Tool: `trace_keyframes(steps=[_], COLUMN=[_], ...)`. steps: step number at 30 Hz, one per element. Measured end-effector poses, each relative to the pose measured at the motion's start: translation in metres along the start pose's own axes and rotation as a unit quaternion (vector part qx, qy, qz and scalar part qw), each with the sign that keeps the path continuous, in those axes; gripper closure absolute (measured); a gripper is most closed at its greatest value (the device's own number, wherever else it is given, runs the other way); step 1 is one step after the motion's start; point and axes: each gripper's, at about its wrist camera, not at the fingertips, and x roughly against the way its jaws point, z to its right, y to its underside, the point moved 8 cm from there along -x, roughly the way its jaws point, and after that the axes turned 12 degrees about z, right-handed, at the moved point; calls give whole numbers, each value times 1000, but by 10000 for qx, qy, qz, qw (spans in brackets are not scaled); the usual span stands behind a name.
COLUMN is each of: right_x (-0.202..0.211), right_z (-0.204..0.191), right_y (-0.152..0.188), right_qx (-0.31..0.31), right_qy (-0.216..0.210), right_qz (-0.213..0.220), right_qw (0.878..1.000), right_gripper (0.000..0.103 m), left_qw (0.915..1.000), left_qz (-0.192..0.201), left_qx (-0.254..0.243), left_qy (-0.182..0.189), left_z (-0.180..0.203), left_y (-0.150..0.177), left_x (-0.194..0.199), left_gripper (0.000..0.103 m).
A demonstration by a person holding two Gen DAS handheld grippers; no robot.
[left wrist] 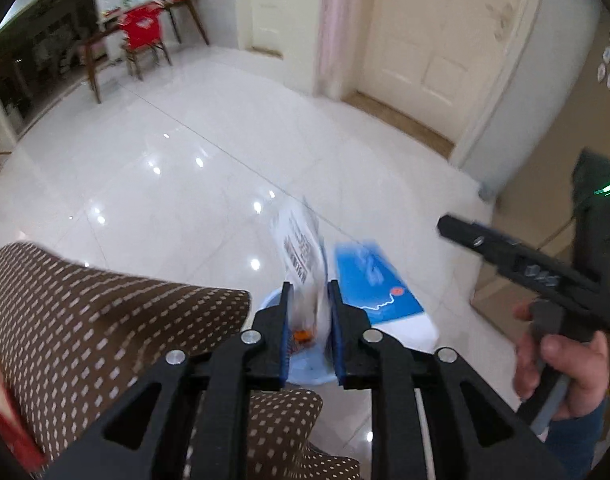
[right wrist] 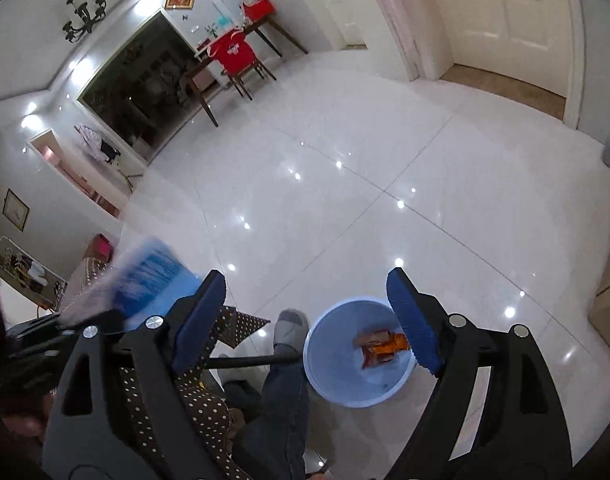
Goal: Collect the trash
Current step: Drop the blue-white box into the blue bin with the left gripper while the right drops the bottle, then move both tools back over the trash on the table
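Trash, a white printed wrapper (left wrist: 303, 248), sits pinched in your left gripper (left wrist: 308, 312) jaws above the blue bin (right wrist: 355, 354); orange packets (right wrist: 381, 348) already lie inside; your right gripper (right wrist: 311, 320) jaws gape wide, empty; a blue-and-white packet (left wrist: 375, 280) hangs nearby, seemingly undropped.

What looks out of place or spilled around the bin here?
Nothing spilled. The blue bin stands upright on the floor with orange wrappers inside; the left tool holds a white printed packet above it.
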Motion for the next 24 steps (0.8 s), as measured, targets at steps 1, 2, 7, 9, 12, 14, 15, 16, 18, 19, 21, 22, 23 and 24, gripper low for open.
trace_keyframes(steps=[1,2,7,9,12,14,15,16,18,19,21,22,23,24], right_x=[1,3,4,4,6,9,11,13,20,23,31,36,41,46], right_z=[-1,0,-1,-2,-5,-7,-10,-12,-21,-25,-36,-41,-48,-56], right_y=[-1,-3,-8,-5,-3,-3,-4,-4,-5,-5,-8,-9,-11,-11], right_qx=[-6,-10,5,39,48,52,72,97,197,255,359,422,506,626], right_qy=[-3,-6,-27,-28,-50,-33,-5,20,62,64,35,10,-9,-27], right_qz=[33,60,102,99,89,133,162,193,278,334,474,555,636,712], right_qw=[10000,10000,9999,9999,9999,9999,9998,9998,9994,9991,9982,9976,9967,9955], right_gripper=[21,20,18,16,8,6,6,6,6,6,6,6,6,6], left_qw=[9999,9998,9987,9983,9972,9964,9957,9951,9938,9929,9913,9905,9893,9884], left_qz=[-125,-189,-27,126,310,426,513,603,749,836,985,1055,1148,1212], left_qx=[-42,-72,190,290,294,313,344,381,445,479,520,534,549,558], left_qy=[20,-29,-467,-490,-616,-666,-684,-687,-692,-693,-702,-708,-720,-731], left_z=[0,-1,-19,-20,-24,-28,-28,-28,-25,-25,-24,-23,-23,-23], left_y=[1,1,-5,-5,-5,-4,-4,-4,-6,-6,-7,-6,-4,-2], left_x=[-6,-11,-12,-3,14,26,34,42,54,63,78,85,95,102], left_gripper=[78,54,9,9,9,9,9,9,9,9,9,9,9,9])
